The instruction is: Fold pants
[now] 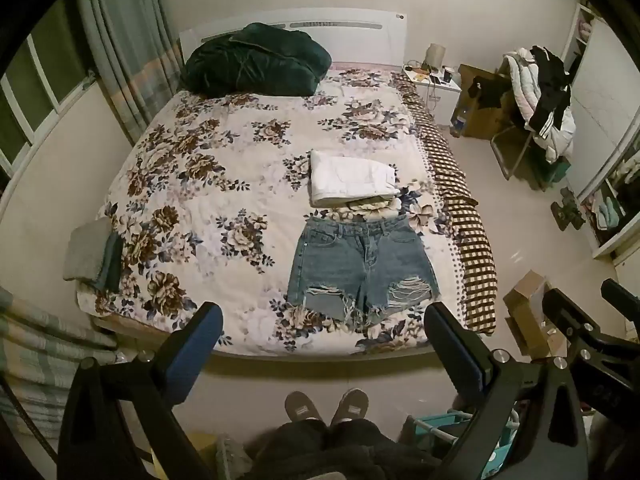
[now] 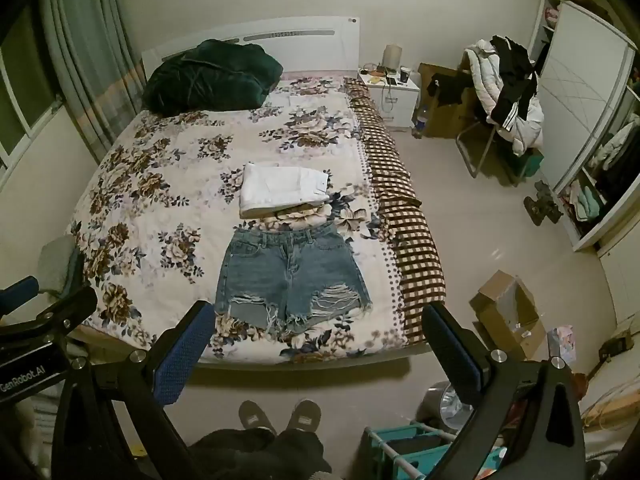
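Blue ripped denim shorts (image 1: pixel 362 266) lie flat on the floral bedspread (image 1: pixel 224 184) near the foot of the bed, waistband away from me; they also show in the right wrist view (image 2: pixel 290 274). A folded white garment (image 1: pixel 350 178) (image 2: pixel 282 190) lies just beyond them. My left gripper (image 1: pixel 322 320) is open and empty, held high over the bed's foot edge. My right gripper (image 2: pixel 314 322) is open and empty too, at the same height, to the right of the left one.
A dark green quilt (image 1: pixel 256 62) is heaped at the headboard. Folded grey cloths (image 1: pixel 92 250) sit at the bed's left edge. A nightstand (image 1: pixel 434 80), a chair piled with clothes (image 1: pixel 536 96), a cardboard box (image 2: pixel 506 308) and a wardrobe (image 2: pixel 580 92) stand on the right.
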Available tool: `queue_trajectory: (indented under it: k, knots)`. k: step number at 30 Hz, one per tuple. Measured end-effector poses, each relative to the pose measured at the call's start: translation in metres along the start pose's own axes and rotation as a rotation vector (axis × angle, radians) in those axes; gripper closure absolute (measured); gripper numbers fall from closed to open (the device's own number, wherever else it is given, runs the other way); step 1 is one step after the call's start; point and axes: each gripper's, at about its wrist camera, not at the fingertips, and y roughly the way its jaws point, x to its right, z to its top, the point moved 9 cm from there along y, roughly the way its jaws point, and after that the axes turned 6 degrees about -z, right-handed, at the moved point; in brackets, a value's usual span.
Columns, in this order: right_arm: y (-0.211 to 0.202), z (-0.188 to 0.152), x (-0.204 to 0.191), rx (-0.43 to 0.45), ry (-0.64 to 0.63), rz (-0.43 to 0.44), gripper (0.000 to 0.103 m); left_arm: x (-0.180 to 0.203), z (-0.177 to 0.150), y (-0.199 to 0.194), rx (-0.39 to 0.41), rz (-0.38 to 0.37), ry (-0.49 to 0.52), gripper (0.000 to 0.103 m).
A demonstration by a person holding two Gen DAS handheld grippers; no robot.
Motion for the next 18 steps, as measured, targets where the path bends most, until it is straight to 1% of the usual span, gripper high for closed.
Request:
queue_trajectory:
  k: [2, 4, 15, 16, 18]
  knots:
    - [0.0001, -0.0005, 0.0002, -0.001, -0.004, -0.008, 0.0, 0.0005, -0.0001, 0.0001, -0.001, -0.011, -0.005, 0.0]
    - [-0.0016, 0.0002, 0.0001, 0.011, 0.001, -0.001, 0.0, 0.0, -0.0001, 0.0001, -0.003, -0.011, -0.007, 0.0]
    - [-0.0052, -0.0007, 0.0002, 0.005, -0.007, 0.008, 0.0, -0.0007, 0.003, -0.0038, 0.003, -0.011, -0.001, 0.0]
    - [-0.0053, -0.0006, 0.0004, 0.006, -0.006, 0.008, 0.0, 0.0061, -0.0041, -0.0018, 0.004, -0.008, -0.005, 0.0]
    - [-0.0076, -0.0032, 0.0002, 0.007, -0.007, 0.008, 0.0, 0.0082, -0.005, -0.0028, 0.004, -0.011, -0.008, 0.0]
